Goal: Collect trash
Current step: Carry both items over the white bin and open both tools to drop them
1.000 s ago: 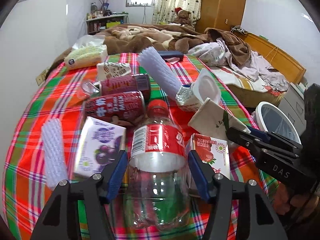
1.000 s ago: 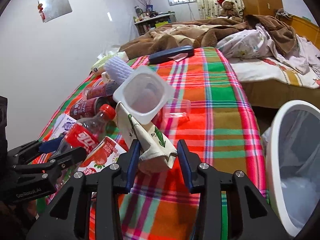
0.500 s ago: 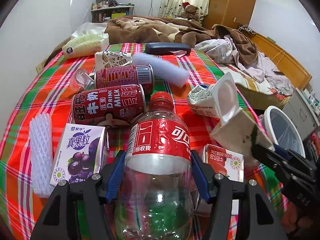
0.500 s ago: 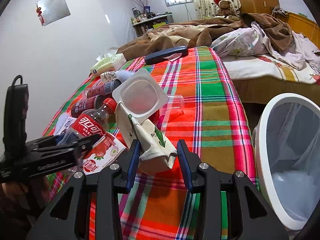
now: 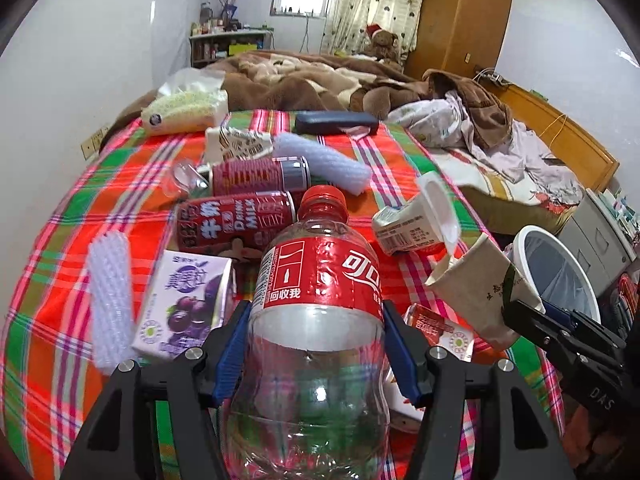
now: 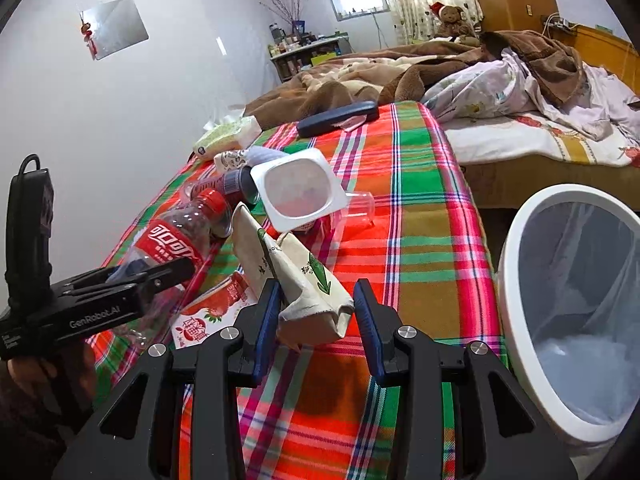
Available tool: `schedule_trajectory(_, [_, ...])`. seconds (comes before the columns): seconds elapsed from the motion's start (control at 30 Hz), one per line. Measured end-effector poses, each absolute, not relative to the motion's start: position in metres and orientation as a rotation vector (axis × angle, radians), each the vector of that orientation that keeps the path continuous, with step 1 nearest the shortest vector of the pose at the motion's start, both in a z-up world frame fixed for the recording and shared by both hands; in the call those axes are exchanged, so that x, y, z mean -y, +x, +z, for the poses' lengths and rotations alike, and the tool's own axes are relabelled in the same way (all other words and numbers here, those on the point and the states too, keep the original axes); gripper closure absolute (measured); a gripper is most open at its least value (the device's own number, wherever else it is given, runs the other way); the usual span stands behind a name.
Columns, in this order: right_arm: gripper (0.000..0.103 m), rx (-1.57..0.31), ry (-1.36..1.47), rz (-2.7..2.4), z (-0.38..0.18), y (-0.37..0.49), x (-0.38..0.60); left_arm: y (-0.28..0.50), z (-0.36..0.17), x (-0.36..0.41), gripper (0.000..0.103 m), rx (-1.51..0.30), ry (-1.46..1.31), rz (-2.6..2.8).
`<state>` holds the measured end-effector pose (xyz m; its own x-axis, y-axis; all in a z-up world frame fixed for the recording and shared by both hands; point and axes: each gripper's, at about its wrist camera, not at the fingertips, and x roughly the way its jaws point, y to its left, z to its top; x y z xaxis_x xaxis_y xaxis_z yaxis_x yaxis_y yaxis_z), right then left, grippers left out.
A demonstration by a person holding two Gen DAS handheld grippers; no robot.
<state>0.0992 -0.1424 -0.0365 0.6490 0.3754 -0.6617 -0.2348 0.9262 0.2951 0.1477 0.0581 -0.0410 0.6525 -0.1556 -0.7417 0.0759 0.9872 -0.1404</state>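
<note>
Left gripper (image 5: pixel 316 344): angled downward, both pads pressing a bottle (image 5: pixel 316 280). Right gripper (image 6: pixel 316 316): angled downward, clamped on a carton (image 6: pixel 296 280).

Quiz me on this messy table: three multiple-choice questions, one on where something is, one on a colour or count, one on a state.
1. Where is the white bin?
A. on the table
B. beside the table, on the right in the right wrist view
C. on the bed

2. What colour is the bottle cap?
A. red
B. blue
C. white

3. What does the right hand-held gripper have between its fingers?
A. a red can
B. nothing
C. a beige carton

Answers:
1 B, its rim stands past the tablecloth edge.
2 A, the cap matches the red label.
3 C, the crumpled carton sits between the blue pads.
</note>
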Motion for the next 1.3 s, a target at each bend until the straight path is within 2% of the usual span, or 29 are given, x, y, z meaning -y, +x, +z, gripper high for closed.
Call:
schedule_trajectory(0.5, [0.064,-0.679,0.216,0.301,-0.010,0.078,0.168,0.109,0.009,-0.032,0.040,-0.737,-0.078,-0.190])
schedule_trajectory(0.93, [0.064,-0.601,0.226,0.067,0.005,0.063,0.238,0.110,0.024,0.073,0.040,-0.719,-0.002,-0.405])
schedule_trajectory(1.3, [0.064,-0.651,0.236,-0.153,-0.014,0.062,0.286,0.126,0.012,0.163,0.040,-0.764,0.029,-0.586])
